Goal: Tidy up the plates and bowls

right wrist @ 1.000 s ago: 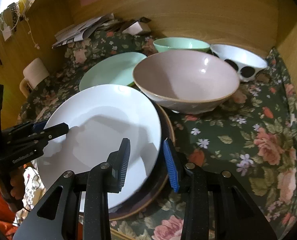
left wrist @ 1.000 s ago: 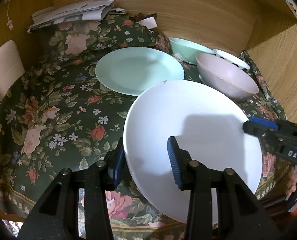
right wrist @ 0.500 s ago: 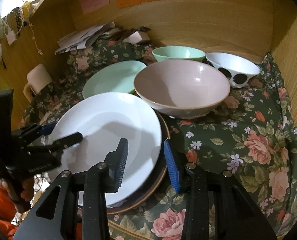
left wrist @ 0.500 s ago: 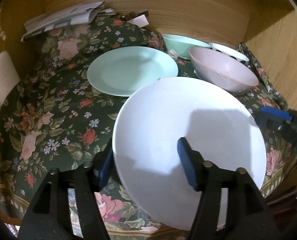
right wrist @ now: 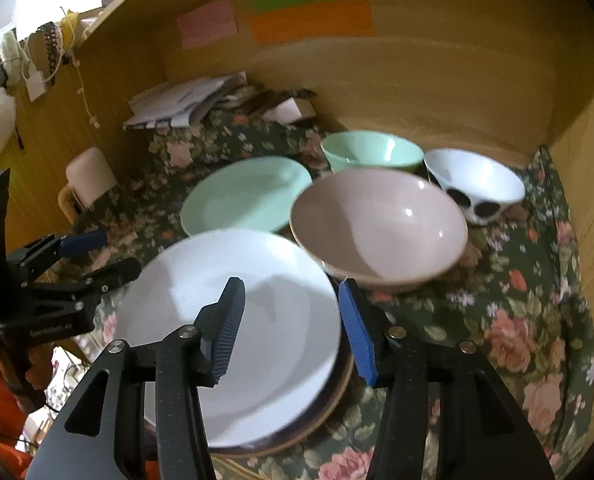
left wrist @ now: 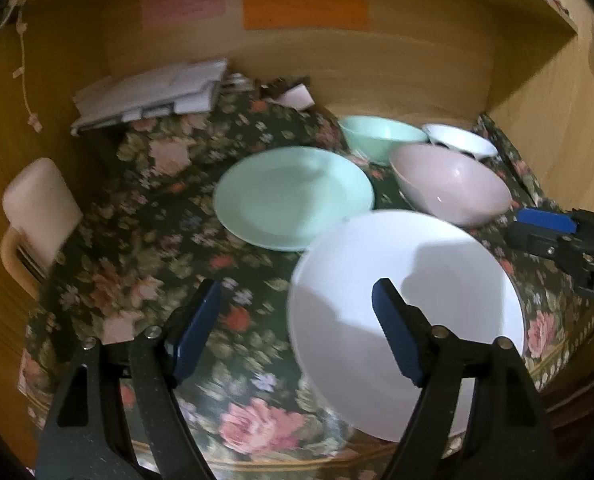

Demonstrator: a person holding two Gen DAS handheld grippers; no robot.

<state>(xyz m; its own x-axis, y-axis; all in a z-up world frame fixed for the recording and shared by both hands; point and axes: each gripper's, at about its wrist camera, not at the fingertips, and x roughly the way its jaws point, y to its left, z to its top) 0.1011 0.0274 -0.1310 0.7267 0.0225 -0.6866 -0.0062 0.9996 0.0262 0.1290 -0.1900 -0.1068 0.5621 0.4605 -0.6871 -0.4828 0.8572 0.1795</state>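
A white plate lies on a brown plate at the table's near edge. My left gripper hovers over the plate's left rim. Its jaws are opening, with the rim below the gap and neither pad touching it. My right gripper hangs over the right rim, jaws also opening, pads clear of the plate. Behind are a mint plate, a pink bowl, a mint bowl and a white spotted bowl. Each gripper shows in the other's view: the right gripper and the left gripper.
A dark floral cloth covers the table inside a wooden alcove. A cream mug stands at the left, with a stack of papers at the back left. The wooden side wall rises close beside the bowls.
Both grippers' jaws have spread wider, the left much more. Both have lifted up and back from the white plate's rims. The plate lies where it was on the brown plate.
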